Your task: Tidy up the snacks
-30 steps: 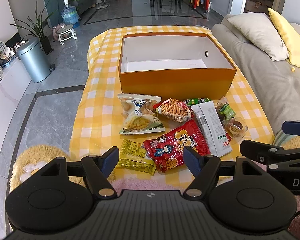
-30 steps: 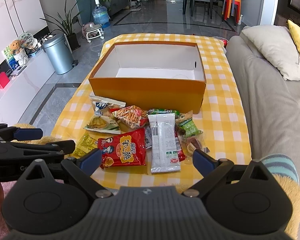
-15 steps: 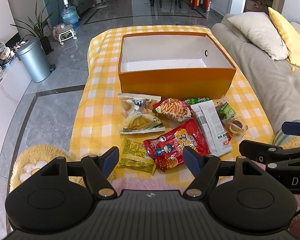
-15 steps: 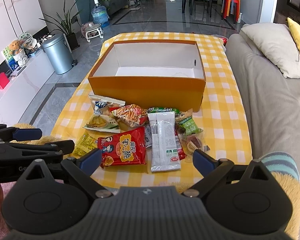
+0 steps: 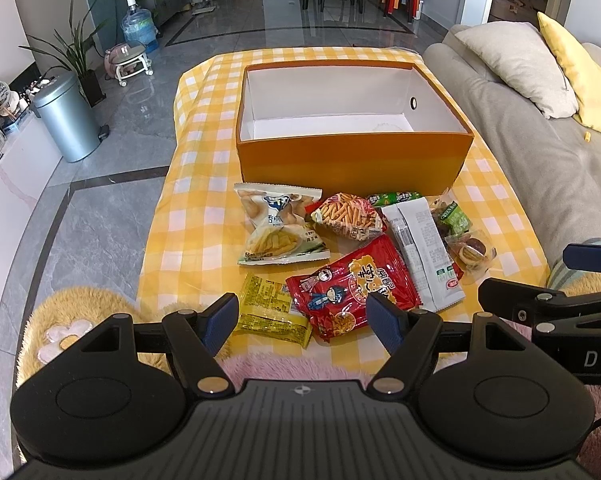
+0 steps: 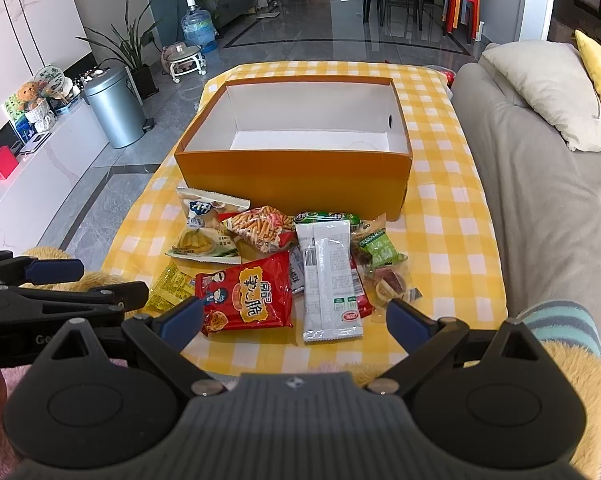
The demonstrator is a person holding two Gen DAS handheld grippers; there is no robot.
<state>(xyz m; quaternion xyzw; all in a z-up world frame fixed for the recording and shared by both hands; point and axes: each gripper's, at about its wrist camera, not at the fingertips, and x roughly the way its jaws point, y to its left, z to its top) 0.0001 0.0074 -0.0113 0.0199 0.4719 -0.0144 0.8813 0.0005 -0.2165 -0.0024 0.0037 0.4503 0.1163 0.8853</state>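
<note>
Yellow-and-white checked cloth covers the bench (image 5: 204,200); nothing on it has shifted over the last second in either wrist view, so the task hasn't started. Left to right in the left wrist view: small yellow foil sachet (image 5: 270,308) at the near edge, white potato-snack bag (image 5: 278,210) lying over a pale chip packet (image 5: 280,244), orange stick-snack pouch (image 5: 348,216), big red crinkly noodle-snack bag (image 5: 352,284), long white wrapper (image 5: 424,248), green stick pack (image 5: 394,198) against the box, green-label clear packet (image 5: 454,220), clear-wrapped pastry (image 5: 472,252). All sit loose in front of the orange cardboard box with white lining (image 5: 352,160), which is empty. Left claw (image 5: 300,320) is spread wide, holding nothing, hovering off the near edge over the sachet and the red bag. Right claw (image 6: 296,318) is likewise wide apart and empty, lined up on the red bag and the white wrapper. Both idle: every snack is left to move, and the nearest ones look like the first picks.
</note>
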